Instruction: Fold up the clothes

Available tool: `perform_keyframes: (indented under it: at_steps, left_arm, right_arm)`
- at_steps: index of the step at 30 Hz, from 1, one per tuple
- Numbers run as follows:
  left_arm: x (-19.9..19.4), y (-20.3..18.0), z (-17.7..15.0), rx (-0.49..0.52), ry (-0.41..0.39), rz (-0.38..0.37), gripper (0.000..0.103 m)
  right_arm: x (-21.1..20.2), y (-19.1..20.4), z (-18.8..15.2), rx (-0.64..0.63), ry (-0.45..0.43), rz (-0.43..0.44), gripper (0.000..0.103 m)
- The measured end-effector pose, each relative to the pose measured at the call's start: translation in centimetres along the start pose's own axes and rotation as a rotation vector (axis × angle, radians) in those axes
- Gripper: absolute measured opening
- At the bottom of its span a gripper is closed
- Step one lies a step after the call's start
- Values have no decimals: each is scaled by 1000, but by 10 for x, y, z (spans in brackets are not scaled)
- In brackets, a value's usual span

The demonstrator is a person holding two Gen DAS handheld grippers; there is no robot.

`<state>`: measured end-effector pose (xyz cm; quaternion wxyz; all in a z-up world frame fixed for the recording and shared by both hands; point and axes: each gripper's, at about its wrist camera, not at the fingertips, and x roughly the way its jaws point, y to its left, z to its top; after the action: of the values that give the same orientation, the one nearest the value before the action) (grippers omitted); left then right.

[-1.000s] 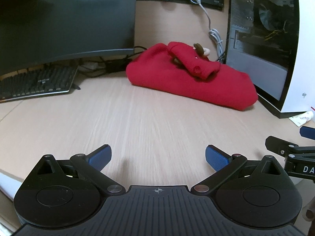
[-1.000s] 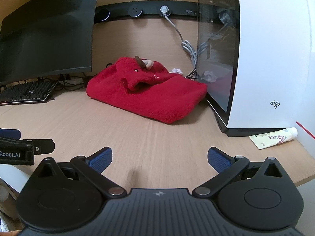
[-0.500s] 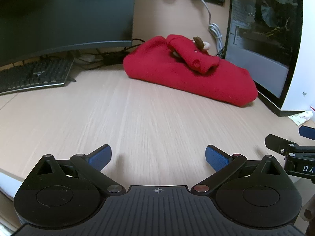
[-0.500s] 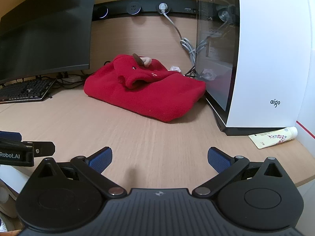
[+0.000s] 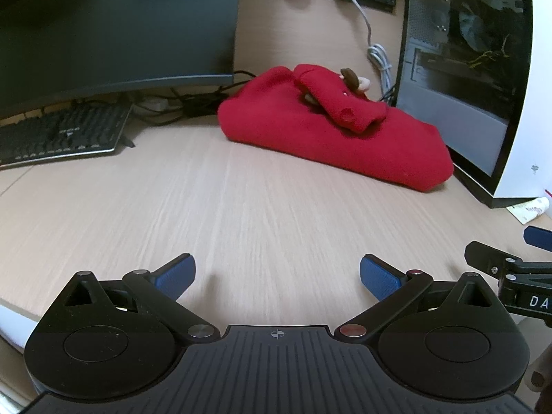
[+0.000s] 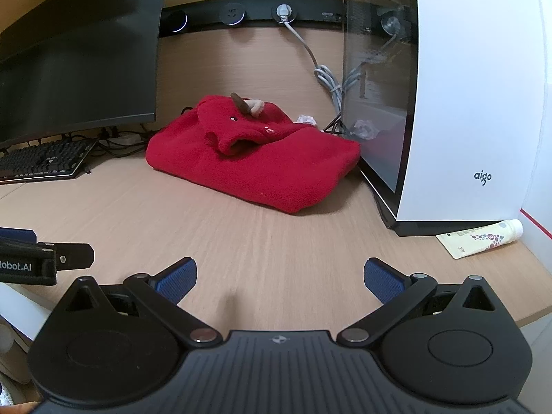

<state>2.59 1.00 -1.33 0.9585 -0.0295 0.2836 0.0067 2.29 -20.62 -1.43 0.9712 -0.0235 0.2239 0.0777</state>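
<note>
Claws first: the left claw [image 5: 277, 273] hangs over the near part of the desk [image 5: 241, 214] with its blue pads spread wide and nothing between them, and the right claw [image 6: 280, 276] is spread just as wide and just as empty, close beside it on its right. Bare wood lies directly ahead of both. Farther ahead, well apart from either claw, the red garment [image 5: 331, 134] lies folded into a thick bundle on the desk, a rolled red part with a small brown and beige trim piece [image 6: 248, 104] resting on top. Seen from the left claw it sits ahead and to the right; from the right claw, ahead and slightly left. Just right of the garment stands a white computer case [image 6: 465, 103] with a glass side panel, a small tube [image 6: 483, 238] lying at its base. Ahead and left of the claws, a dark monitor [image 5: 114, 24] stands over a black keyboard [image 5: 58, 138].
</note>
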Motion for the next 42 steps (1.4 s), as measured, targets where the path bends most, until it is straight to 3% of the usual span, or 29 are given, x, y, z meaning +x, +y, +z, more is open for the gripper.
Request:
perform_keyframes:
  at_steps: [19, 29, 31, 36, 40, 42]
  left_arm:
    - [1, -2, -1, 14, 6, 1, 103]
    - [4, 4, 0, -2, 10, 18, 103]
    - [4, 7, 6, -1, 4, 23, 103]
    - [5, 24, 27, 0, 6, 57, 103]
    - [0, 56, 37, -82, 44, 42, 103]
    - [-6, 75, 33, -109, 46, 45, 103]
  right_arm:
    - [0, -1, -1, 4, 10, -3, 103]
    - [6, 1, 9, -14, 15, 39, 103]
    - [13, -2, 22, -2, 26, 97, 103]
    - [56, -11, 75, 101, 117, 340, 103]
    - [104, -12, 119, 239, 120, 449, 103]
    - [133, -7, 133, 279, 129, 454, 103]
